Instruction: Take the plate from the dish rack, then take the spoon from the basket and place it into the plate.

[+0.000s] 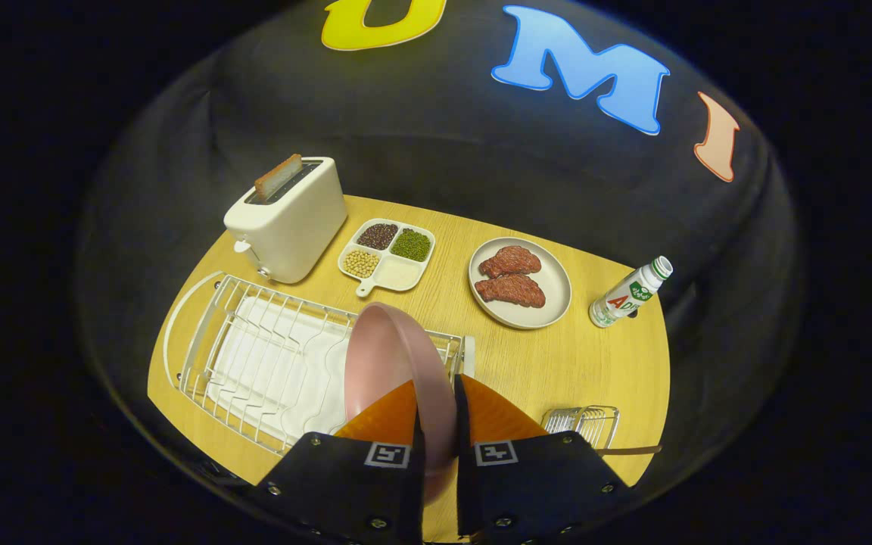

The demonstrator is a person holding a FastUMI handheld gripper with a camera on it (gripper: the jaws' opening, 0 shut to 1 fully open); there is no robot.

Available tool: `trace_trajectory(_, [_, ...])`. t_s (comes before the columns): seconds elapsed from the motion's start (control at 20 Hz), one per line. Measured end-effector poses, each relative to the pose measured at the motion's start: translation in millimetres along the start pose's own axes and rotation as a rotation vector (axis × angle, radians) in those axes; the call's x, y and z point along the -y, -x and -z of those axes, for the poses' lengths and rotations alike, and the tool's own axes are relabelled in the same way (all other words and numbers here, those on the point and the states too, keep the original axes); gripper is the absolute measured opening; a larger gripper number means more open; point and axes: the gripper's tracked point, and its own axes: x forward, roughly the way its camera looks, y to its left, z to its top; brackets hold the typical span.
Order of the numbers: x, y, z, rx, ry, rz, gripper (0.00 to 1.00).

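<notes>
Fingers: we see the gripper [436, 405] clamped on the rim of the pink plate [387, 363], one finger on each face of it.
Pink plate: it stands on edge between the fingers, its hollow face turned to their left, its upper rim rising just ahead of them over the near right end of the rack.
Dish rack: the white wire dish rack [254, 356] lies ahead and to the left of the fingers on a white drip tray; whether the plate touches its wires we cannot tell.
Basket: a small wire basket [583, 422] sits just to the right of the fingers; its contents are too small for us to make out.
Steak plate: beyond the fingers, slightly right, a pale plate [553, 299] carries two pieces of meat.
Divided tray: beyond the rack we see a four-part dish [387, 253] of beans and grains.
Toaster: a cream toaster [288, 219] with a slice standing in it sits far left, beyond the rack.
Bottle: a small bottle [629, 291] stands far right.
Surface: the wooden surface [512, 363] carries all of these.
</notes>
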Motion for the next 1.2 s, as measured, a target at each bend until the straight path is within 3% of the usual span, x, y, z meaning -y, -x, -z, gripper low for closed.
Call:
trace_trajectory(0.35, [-5,46,40,-0.013,-0.144,-0.174,0.17])
trace_trajectory(0.65, [-12,70,119,-0.114,-0.3,-0.321,0.17])
trace_trajectory(1.0, [-19,69,209,-0.222,-0.452,-0.399,0.17])
trace_trajectory(1.2, [-25,60,244,-0.252,-0.482,-0.394,0.17])
